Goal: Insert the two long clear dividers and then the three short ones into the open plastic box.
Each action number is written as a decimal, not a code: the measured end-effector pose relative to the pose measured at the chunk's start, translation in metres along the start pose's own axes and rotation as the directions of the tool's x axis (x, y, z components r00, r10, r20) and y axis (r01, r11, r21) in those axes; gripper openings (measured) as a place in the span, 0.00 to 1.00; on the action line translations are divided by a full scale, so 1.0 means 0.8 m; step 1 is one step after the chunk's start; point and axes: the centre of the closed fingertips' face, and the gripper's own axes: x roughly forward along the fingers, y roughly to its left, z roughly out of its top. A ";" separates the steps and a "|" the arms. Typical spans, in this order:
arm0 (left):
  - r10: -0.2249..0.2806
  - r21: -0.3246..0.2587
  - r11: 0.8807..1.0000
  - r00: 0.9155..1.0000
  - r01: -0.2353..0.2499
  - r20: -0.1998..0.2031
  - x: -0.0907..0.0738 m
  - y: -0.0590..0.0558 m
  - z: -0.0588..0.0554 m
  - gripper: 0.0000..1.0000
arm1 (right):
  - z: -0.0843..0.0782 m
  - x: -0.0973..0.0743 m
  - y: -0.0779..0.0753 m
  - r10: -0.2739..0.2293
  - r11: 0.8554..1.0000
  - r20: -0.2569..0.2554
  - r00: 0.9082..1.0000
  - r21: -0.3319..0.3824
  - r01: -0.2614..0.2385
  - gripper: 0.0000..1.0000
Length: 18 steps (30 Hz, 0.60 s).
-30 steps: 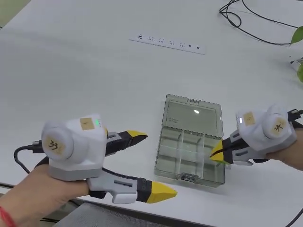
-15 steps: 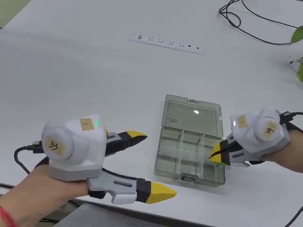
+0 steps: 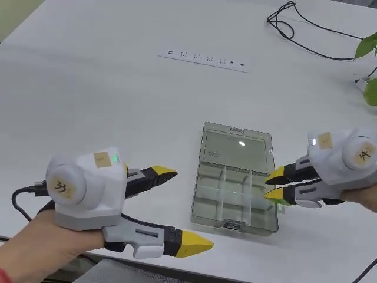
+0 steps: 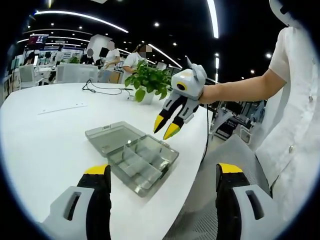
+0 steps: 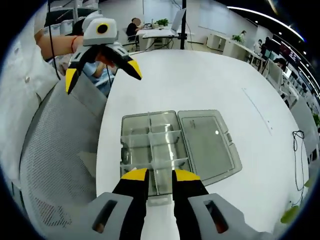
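The open plastic box [image 3: 203, 194] lies near the table's front edge, its lid [image 3: 235, 150] flat behind the tray. Clear dividers [image 3: 227, 187] stand inside the tray and split it into several compartments; they show again as dividers [image 5: 150, 134] in the right gripper view. My right gripper [image 3: 274, 185] hovers at the tray's right side, slightly open with nothing between its yellow tips. From its own camera, my right gripper [image 5: 160, 175] sits above the box's [image 5: 131, 125] near edge. My left gripper [image 3: 179, 207] is held wide open, left of the box, empty. The left gripper view shows the box [image 4: 167, 156] ahead.
A white power strip [image 3: 203, 59] lies at the back of the table and a black cable [image 3: 306, 29] loops at the back right. Green plant leaves [image 3: 368, 65] reach in from the right edge. A grey mesh chair [image 3: 118, 272] sits below the table's front edge.
My right gripper has drawn back to the right from over the tray, and its tips have parted a little. The left gripper has held its place; the head camera has shifted slightly.
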 end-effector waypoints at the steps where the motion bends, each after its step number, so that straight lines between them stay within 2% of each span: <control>1: 0.002 0.008 1.000 1.000 -0.002 0.000 0.000 0.001 0.000 0.89 | 0.003 -0.004 0.000 -0.012 1.000 0.019 1.000 0.013 0.012 0.21; 7: 0.004 0.029 1.000 1.000 -0.003 -0.001 -0.003 0.005 0.002 0.95 | 0.008 -0.034 0.004 -0.096 0.992 0.085 0.992 0.085 0.089 0.30; 12: 0.009 0.053 0.999 1.000 -0.009 -0.007 -0.004 0.009 0.001 0.99 | 0.000 -0.054 0.011 -0.180 0.971 0.138 0.974 0.183 0.153 0.37; 15: 0.007 0.061 0.998 1.000 -0.006 -0.010 -0.004 0.011 0.001 1.00 | -0.008 -0.059 0.019 -0.206 0.960 0.151 0.967 0.223 0.170 0.42; 18: 0.006 0.070 0.998 1.000 -0.004 -0.018 -0.003 0.012 0.000 1.00 | -0.016 -0.063 0.027 -0.244 0.942 0.176 0.954 0.274 0.191 0.47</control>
